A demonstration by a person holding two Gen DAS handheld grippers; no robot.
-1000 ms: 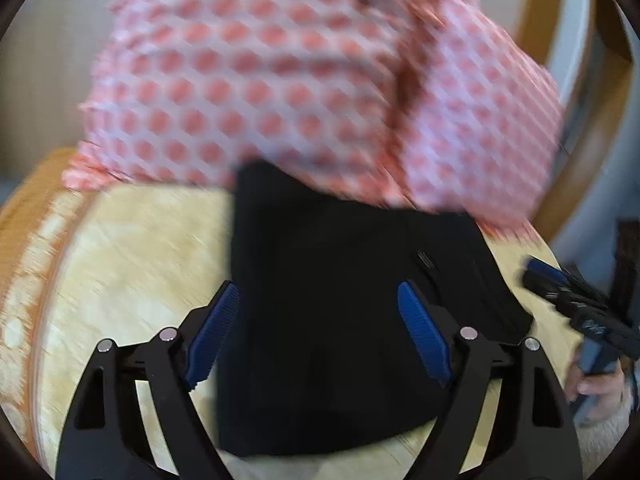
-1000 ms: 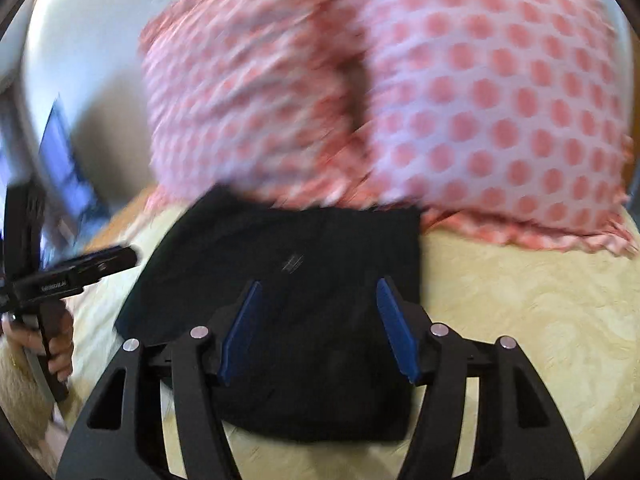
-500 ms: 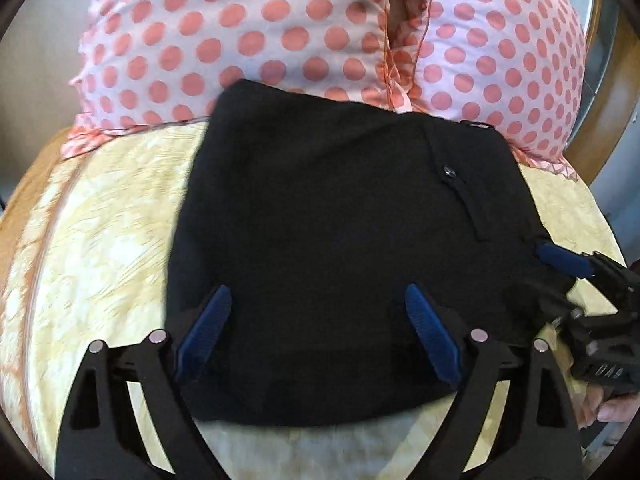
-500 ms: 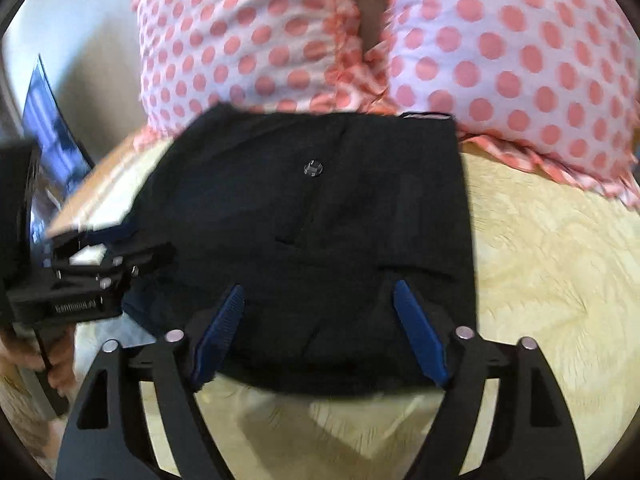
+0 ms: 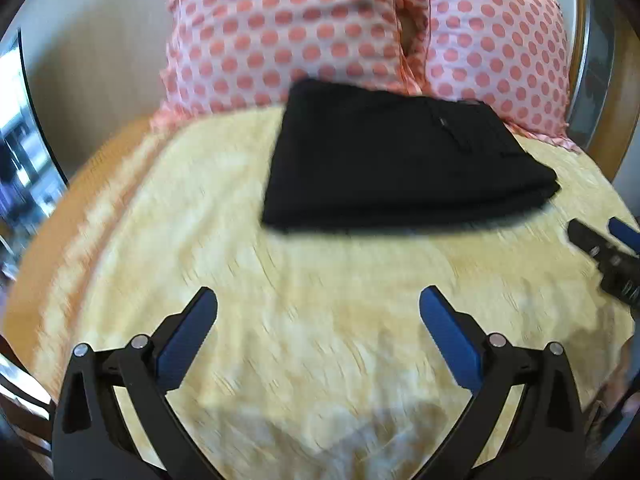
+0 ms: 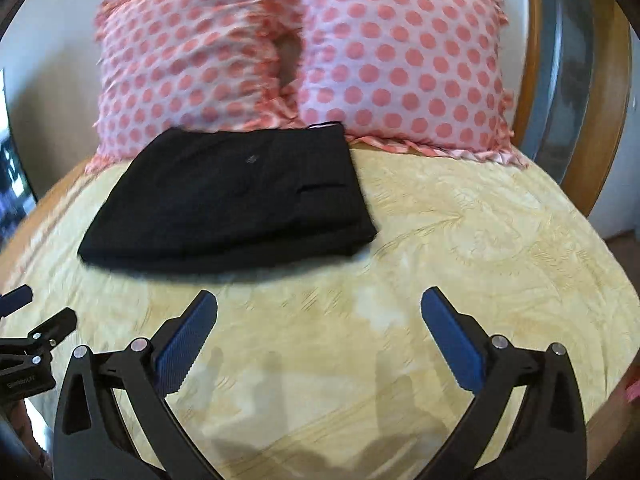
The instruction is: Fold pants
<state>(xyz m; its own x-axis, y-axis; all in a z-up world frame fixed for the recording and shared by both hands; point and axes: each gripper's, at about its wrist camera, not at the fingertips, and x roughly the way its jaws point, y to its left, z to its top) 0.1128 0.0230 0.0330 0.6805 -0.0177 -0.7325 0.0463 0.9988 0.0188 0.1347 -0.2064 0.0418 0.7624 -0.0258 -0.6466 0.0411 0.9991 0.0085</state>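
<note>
The black pants [image 5: 396, 160] lie folded into a compact rectangle on the yellow bedspread [image 5: 280, 300], their far edge against the pillows. They also show in the right wrist view [image 6: 240, 196]. My left gripper [image 5: 318, 304] is open and empty, above bare bedspread well short of the pants. My right gripper [image 6: 319, 304] is open and empty too, also short of the pants. The right gripper's tips show at the right edge of the left wrist view [image 5: 600, 240], and the left gripper shows at the left edge of the right wrist view [image 6: 32, 328].
Two pink pillows with coral dots [image 6: 304, 60] stand behind the pants against a wooden headboard [image 6: 592, 120]. The bedspread [image 6: 480, 240] extends to the right of the pants. A screen or window [image 5: 16, 152] is at the far left.
Both grippers have pulled back from over the pants toward the foot of the bed. The folded pants stay put and now lie farther ahead. Both jaws stay open.
</note>
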